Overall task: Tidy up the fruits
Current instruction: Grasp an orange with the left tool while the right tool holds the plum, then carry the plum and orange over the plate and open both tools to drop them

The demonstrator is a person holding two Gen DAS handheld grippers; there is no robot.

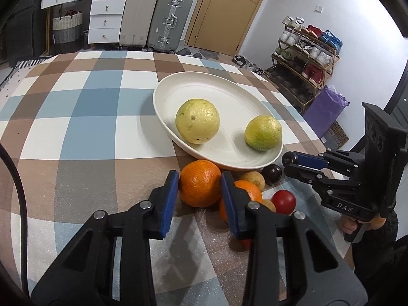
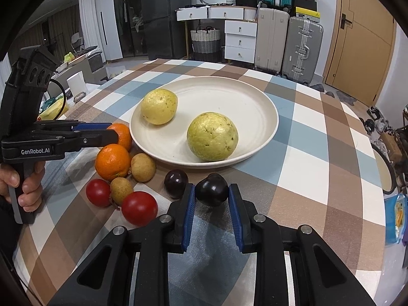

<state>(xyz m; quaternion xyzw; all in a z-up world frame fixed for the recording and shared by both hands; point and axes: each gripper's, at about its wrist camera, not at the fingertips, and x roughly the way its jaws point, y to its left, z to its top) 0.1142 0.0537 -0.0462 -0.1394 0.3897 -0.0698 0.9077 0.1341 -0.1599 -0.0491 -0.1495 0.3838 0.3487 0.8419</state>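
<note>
A white plate [image 1: 229,94] holds two yellow-green guavas [image 1: 197,121] [image 1: 263,133]; the plate also shows in the right wrist view [image 2: 250,102]. My left gripper [image 1: 200,187] is shut on an orange [image 1: 200,183] at the plate's near edge. My right gripper [image 2: 211,193] is shut on a dark plum [image 2: 211,190] and holds it just above the cloth; it also shows in the left wrist view [image 1: 289,159]. Loose beside the plate lie a second orange [image 2: 113,162], two tomatoes [image 2: 139,207] [image 2: 98,192], two longans [image 2: 143,167] [image 2: 121,190] and another plum [image 2: 176,182].
The table has a checked blue, brown and white cloth [image 1: 76,117]. Suitcases [image 1: 169,17], white drawers [image 1: 105,20] and a door [image 1: 224,12] stand beyond the far edge. A shoe rack [image 1: 306,56] stands to the right of the table.
</note>
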